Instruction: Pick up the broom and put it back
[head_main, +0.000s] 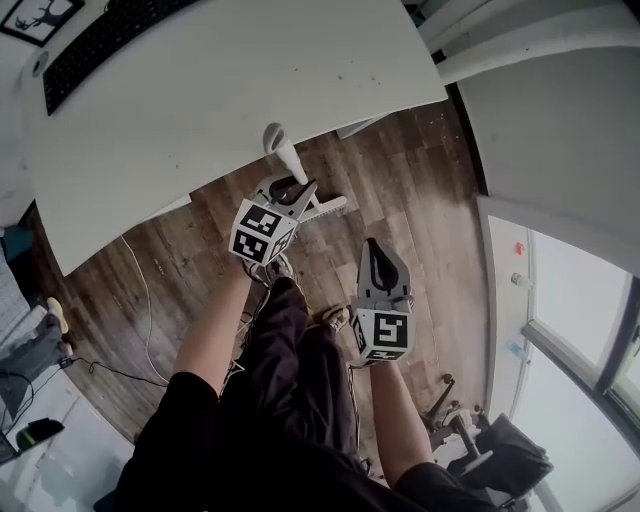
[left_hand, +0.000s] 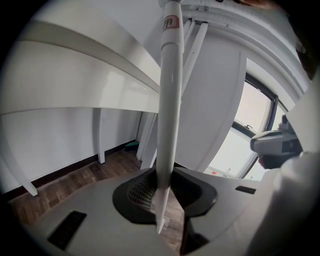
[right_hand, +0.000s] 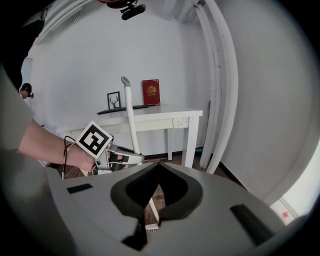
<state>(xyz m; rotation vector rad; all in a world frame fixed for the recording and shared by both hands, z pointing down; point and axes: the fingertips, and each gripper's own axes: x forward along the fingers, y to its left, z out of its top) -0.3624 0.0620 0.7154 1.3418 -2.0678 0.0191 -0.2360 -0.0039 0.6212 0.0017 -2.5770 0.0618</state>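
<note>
Left gripper (head_main: 297, 200) jaws are clamped on the broom (head_main: 283, 152) at about mid-shaft, with the white handle running straight up between the pads. The broom stands roughly upright over the wood floor (head_main: 420, 200), just off the near edge of the white table (head_main: 250, 80). Its brush end shows low down in the right gripper view. Right gripper (head_main: 372, 246) is nearer and to the right, clear of the broom. Its 2 jaws are closed together with nothing in them.

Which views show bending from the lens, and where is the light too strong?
Head view: table edge bows, window blown out. Left gripper view: broom handle sharp, window washed out. Right gripper view: even light, wall strips curve, dark corners.
</note>
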